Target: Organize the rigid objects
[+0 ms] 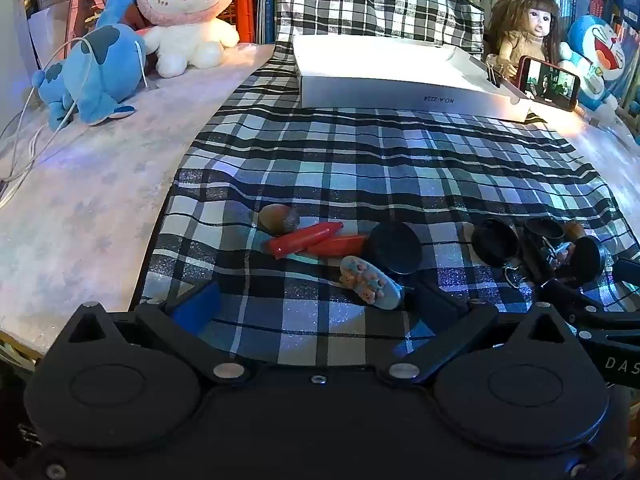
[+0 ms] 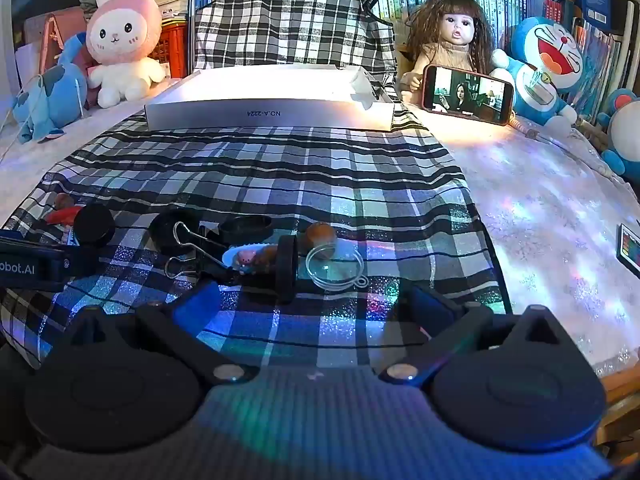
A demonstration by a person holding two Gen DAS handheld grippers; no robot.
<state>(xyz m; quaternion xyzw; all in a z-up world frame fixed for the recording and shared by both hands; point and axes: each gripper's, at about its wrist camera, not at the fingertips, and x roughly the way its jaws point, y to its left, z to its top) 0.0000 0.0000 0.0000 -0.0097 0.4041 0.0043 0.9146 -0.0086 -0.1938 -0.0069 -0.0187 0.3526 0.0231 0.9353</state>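
Observation:
Small rigid items lie scattered on a plaid cloth [image 1: 360, 168]. In the left wrist view I see a brown ball [image 1: 278, 218], two red-orange sticks [image 1: 306, 236], a black round lid [image 1: 394, 248] and an oval pale-blue clip with bears [image 1: 370, 288]. My left gripper [image 1: 316, 308] is open just short of that clip, with nothing between its fingers. In the right wrist view, black binder clips [image 2: 192, 248], a black disc on edge [image 2: 286, 268], a clear round lid [image 2: 334, 270] and brown balls [image 2: 320, 234] lie ahead of my open, empty right gripper [image 2: 316, 308]. A white open box [image 2: 268, 108] stands at the far end.
More black lids [image 1: 494, 242] and a black cup [image 1: 544, 230] lie to the right. Plush toys [image 1: 184, 12], a doll [image 2: 452, 36] and a propped phone [image 2: 466, 94] line the back. A small dark device [image 2: 630, 248] sits at the right edge. White cables [image 1: 40, 120] trail at the left.

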